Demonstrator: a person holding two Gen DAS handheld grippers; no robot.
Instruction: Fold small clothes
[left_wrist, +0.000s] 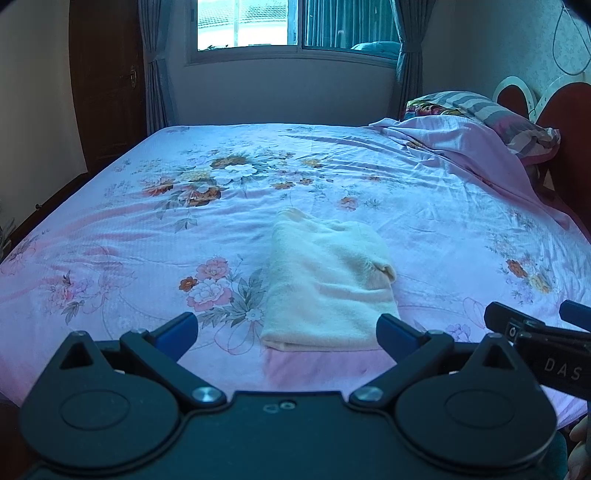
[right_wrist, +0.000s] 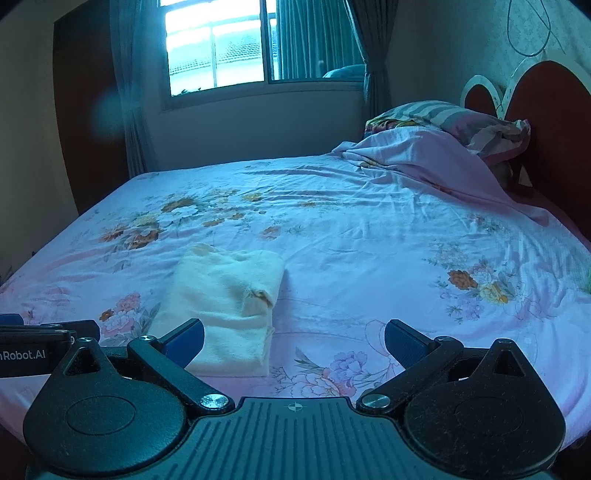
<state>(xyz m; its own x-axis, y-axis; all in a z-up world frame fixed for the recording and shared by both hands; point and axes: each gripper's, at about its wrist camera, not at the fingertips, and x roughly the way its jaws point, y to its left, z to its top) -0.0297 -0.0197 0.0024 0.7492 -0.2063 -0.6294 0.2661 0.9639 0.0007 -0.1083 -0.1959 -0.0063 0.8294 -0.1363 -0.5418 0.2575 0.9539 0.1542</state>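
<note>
Folded cream garment (left_wrist: 325, 284) lies on bed (left_wrist: 110, 229) just ahead of left gripper (left_wrist: 288, 334), jaws wide, empty. Right gripper (right_wrist: 293, 341) likewise wide, garment ahead-left. Judgement: folding looks finished; only square loose edges, gently.

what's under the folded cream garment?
The folded cream fleece garment lies directly on the pink floral bedsheet. Whether anything sits beneath or inside its folds is hidden.
</note>
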